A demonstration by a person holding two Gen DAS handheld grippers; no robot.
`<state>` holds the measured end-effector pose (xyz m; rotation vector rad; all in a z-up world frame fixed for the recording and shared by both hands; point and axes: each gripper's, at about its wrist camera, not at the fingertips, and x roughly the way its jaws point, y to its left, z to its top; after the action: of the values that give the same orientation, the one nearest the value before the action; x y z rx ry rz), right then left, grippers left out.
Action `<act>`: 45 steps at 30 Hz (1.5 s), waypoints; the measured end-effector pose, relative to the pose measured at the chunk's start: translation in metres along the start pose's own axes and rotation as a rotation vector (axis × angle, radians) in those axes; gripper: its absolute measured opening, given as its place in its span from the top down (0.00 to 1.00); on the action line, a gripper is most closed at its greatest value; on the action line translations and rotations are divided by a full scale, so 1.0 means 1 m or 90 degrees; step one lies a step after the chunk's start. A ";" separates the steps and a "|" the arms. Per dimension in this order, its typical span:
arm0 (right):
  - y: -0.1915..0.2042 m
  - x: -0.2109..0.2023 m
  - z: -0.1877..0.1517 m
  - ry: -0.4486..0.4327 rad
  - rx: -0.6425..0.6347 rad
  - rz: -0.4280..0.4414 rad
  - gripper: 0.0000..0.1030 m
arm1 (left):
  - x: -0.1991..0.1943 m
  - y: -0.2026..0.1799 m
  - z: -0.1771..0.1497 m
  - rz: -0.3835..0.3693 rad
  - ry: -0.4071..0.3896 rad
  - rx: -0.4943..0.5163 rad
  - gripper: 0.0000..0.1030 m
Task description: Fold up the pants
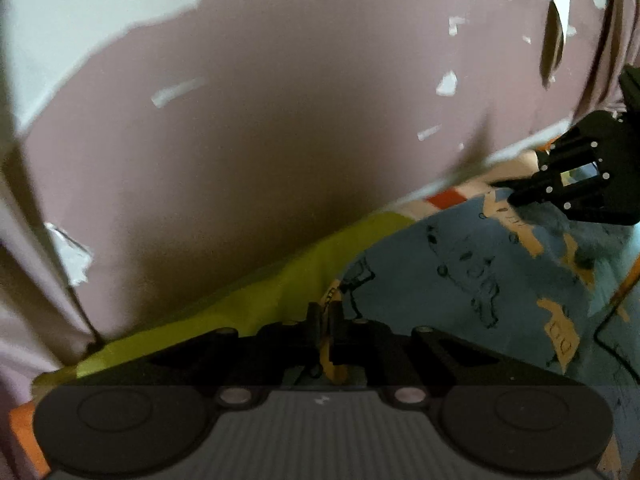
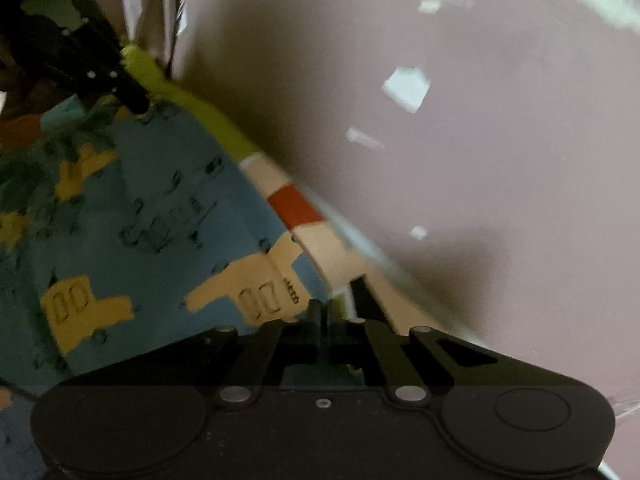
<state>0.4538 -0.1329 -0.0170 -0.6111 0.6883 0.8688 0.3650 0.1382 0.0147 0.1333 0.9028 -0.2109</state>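
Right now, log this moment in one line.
left tool: shut on pants | right tool: shut on pants | fold: not done

The pants (image 1: 460,264) are cut off by the right and lower edges of the left wrist view, and their printed pattern is smeared by blur. Where the left gripper (image 1: 325,322) meets the cloth is hidden behind its own fingers.
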 end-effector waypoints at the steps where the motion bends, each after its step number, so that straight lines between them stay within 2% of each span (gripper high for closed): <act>1: -0.001 -0.004 0.003 -0.018 0.004 -0.023 1.00 | -0.005 -0.001 0.001 0.012 -0.017 0.001 0.97; 5: -0.004 -0.009 0.012 -0.077 0.009 -0.092 1.00 | -0.022 -0.001 0.006 0.051 -0.070 -0.015 0.97; 6: -0.004 -0.003 0.013 -0.073 0.009 -0.093 1.00 | -0.020 0.002 0.008 0.057 -0.068 -0.023 0.97; 9: 0.001 0.025 0.011 -0.030 -0.010 -0.078 1.00 | 0.003 0.008 0.008 0.065 -0.021 -0.042 0.97; 11: -0.002 0.037 0.007 -0.016 0.001 -0.058 0.97 | 0.013 0.018 0.007 0.040 -0.009 -0.060 0.94; 12: -0.006 0.037 0.005 -0.022 0.021 -0.046 0.91 | 0.015 0.024 0.007 0.025 -0.007 -0.070 0.89; 13: -0.011 0.034 0.004 -0.033 0.043 -0.032 0.80 | 0.016 0.030 0.008 0.006 -0.005 -0.083 0.83; 14: -0.017 0.031 0.004 -0.042 0.056 -0.015 0.74 | 0.015 0.037 0.008 -0.003 -0.009 -0.097 0.66; 15: -0.024 0.026 0.003 -0.053 0.063 0.000 0.63 | 0.011 0.043 0.007 -0.010 -0.017 -0.110 0.47; 16: -0.028 0.019 0.001 -0.068 0.066 0.015 0.52 | 0.008 0.050 0.006 -0.017 -0.028 -0.123 0.41; 17: -0.033 0.017 0.000 -0.076 0.068 0.030 0.46 | 0.003 0.056 0.003 -0.020 -0.036 -0.133 0.40; 18: -0.036 0.015 0.000 -0.080 0.073 0.041 0.40 | 0.001 0.063 0.003 -0.026 -0.040 -0.142 0.40; 19: -0.040 0.015 -0.001 -0.084 0.081 0.054 0.40 | 0.001 0.070 0.003 -0.037 -0.044 -0.153 0.40; 24: -0.047 0.027 -0.001 -0.068 0.111 0.087 0.41 | -0.001 0.086 -0.003 -0.086 -0.048 -0.184 0.41; 28: -0.046 0.036 0.003 -0.052 0.150 0.109 0.45 | -0.002 0.081 -0.003 -0.108 -0.032 -0.162 0.42; 29: -0.044 0.039 0.005 -0.049 0.157 0.113 0.45 | 0.000 0.079 -0.002 -0.102 -0.020 -0.150 0.48; 30: -0.046 0.040 0.004 -0.046 0.165 0.117 0.48 | 0.001 0.076 -0.002 -0.096 -0.011 -0.142 0.65; 32: -0.047 0.044 0.006 -0.040 0.183 0.123 0.53 | 0.004 0.073 0.000 -0.094 0.006 -0.133 0.82; 34: -0.047 0.043 0.008 -0.038 0.183 0.116 0.73 | 0.004 0.073 0.001 -0.093 0.008 -0.144 0.90; 35: -0.045 0.043 0.010 -0.037 0.178 0.111 0.78 | 0.003 0.074 0.002 -0.096 0.006 -0.156 0.96; 36: -0.044 0.042 0.011 -0.036 0.171 0.111 0.87 | 0.002 0.073 0.003 -0.092 0.005 -0.163 0.99; 37: -0.041 0.040 0.013 -0.034 0.160 0.106 0.95 | 0.002 0.072 0.004 -0.086 0.002 -0.164 0.99; 38: -0.038 0.038 0.014 -0.032 0.147 0.097 0.97 | -0.001 0.072 0.003 -0.081 0.000 -0.162 1.00; 45: -0.019 0.003 0.014 -0.076 0.114 0.045 0.99 | -0.020 0.054 0.000 -0.035 -0.021 -0.125 1.00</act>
<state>0.4746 -0.1309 -0.0068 -0.3732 0.6746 0.8902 0.3662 0.1933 0.0319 -0.0763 0.8902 -0.1741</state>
